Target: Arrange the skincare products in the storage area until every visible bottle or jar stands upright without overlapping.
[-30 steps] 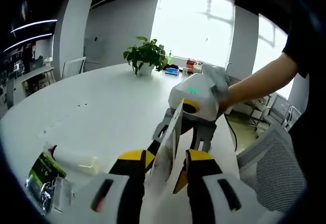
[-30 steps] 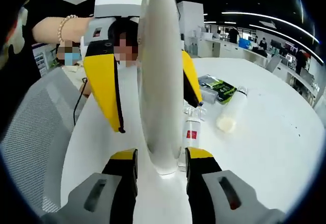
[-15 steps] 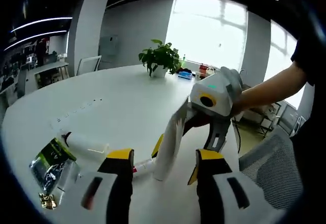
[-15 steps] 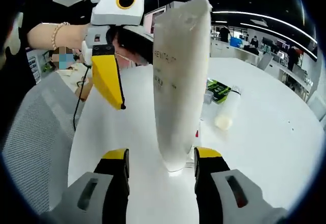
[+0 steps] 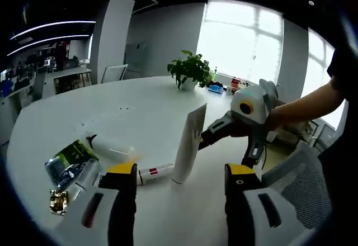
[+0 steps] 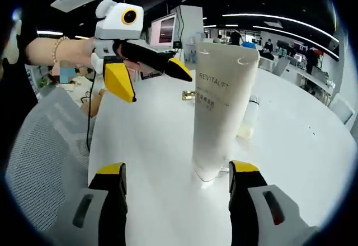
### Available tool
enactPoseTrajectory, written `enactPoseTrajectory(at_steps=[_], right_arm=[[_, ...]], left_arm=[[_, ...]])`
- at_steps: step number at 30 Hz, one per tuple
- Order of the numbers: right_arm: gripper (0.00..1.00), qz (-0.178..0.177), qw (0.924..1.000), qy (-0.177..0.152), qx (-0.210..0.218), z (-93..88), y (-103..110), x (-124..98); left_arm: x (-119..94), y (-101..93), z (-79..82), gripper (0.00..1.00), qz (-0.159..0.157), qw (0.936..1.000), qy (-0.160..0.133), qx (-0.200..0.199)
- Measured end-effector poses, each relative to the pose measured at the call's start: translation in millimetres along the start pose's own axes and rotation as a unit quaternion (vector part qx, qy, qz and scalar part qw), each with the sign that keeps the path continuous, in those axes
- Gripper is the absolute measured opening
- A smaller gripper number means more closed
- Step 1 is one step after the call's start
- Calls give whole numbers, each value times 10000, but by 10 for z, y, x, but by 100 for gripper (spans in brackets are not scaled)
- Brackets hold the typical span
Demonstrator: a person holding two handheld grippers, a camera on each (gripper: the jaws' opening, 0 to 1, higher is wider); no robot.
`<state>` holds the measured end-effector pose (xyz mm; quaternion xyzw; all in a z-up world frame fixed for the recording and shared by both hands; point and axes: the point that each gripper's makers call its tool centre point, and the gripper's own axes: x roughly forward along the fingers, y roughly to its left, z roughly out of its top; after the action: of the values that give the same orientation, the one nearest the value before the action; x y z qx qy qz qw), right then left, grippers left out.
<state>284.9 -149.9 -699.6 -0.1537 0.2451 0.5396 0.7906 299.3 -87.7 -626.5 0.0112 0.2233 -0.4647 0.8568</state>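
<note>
I see the white tube [image 6: 215, 120] standing upright on the table [image 5: 67, 123] – both my left hand-held gripper [image 5: 179, 174] and right hand-held gripper [image 6: 177, 171] are released, jaws apart, touching nothing.

A white tube [image 6: 218, 109] with dark lettering stands on a white table [image 6: 302, 162]. At 9 o'clock of it in the left gripper view lie a clear bottle [image 5: 154, 173] with a red label, a white bottle [image 5: 109, 146] and a green-and-black sachet [image 5: 68, 159] — grippers' [image 5: 178, 201] [image 6: 176, 204] jaws yellow-tipped.
</note>
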Motion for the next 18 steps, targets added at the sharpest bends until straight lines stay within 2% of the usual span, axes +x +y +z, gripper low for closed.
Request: enactPoseTrajectory(at_steps=[4, 11, 14, 18], right_arm=[[81, -113, 9999, -59, 93, 10, 71, -47], [86, -233, 9996, -99, 159, -18, 211, -109], [85, -230, 9994, -116, 209, -26, 278, -149], [89, -328, 9990, -147, 263, -43, 299, -203]], left_arm=[[-117, -26, -79, 63, 134, 9999, 34, -78], [-281, -88, -187, 65, 254, 9995, 50, -168], [-387, -109, -205, 67, 355, 9991, -9, -221], [-485, -65, -237, 72, 526, 9981, -97, -316]])
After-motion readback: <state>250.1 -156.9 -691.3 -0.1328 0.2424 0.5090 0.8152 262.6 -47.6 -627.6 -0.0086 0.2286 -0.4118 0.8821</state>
